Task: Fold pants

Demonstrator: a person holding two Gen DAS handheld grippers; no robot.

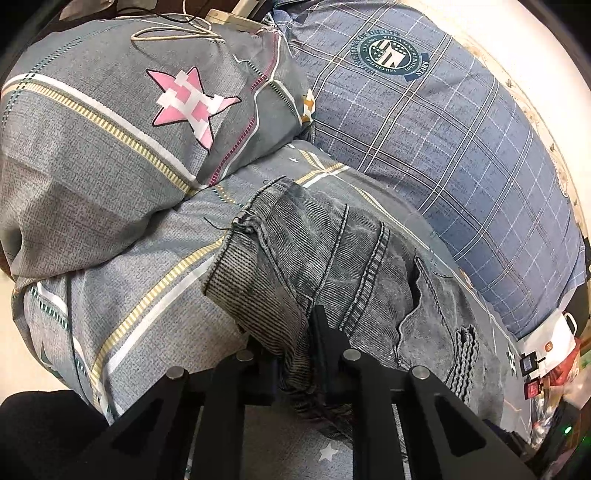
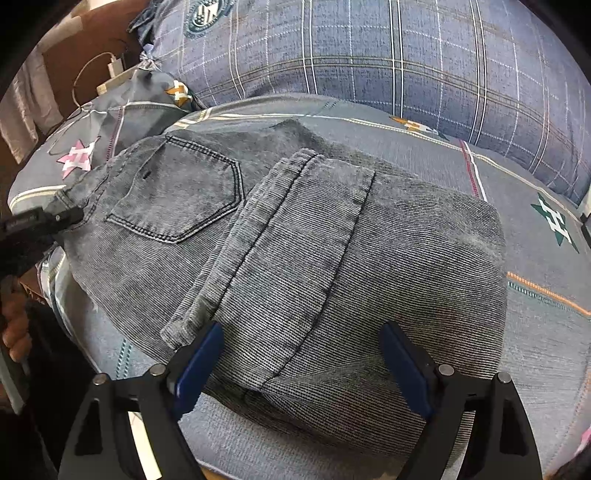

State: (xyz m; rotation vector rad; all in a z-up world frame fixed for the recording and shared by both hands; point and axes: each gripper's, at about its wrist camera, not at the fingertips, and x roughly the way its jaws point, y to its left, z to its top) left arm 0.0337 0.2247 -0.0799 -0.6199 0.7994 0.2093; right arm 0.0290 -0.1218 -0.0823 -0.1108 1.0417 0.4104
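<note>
Grey washed denim pants [image 2: 295,240] lie on the bed, the legs folded over the seat and a back pocket [image 2: 177,199] facing up. My right gripper [image 2: 303,347] hovers open over the near folded edge, and its blue pads [image 2: 199,354] straddle the cloth without pressing it. My left gripper [image 1: 301,332] is shut on the waist edge of the pants [image 1: 351,258], with bunched denim pinched between its black fingers. From the right wrist view, the left gripper [image 2: 62,218] shows at the far left, clamped on that waist corner.
A grey patterned sheet [image 1: 147,295] covers the bed. A pillow with a pink star [image 1: 110,129] and a blue plaid pillow [image 1: 443,147] lie behind the pants. A white cable [image 1: 173,33] rests on the pillow, plastic bags [image 1: 550,354] sit at the right, and a person's hand [image 2: 14,325] shows at the left.
</note>
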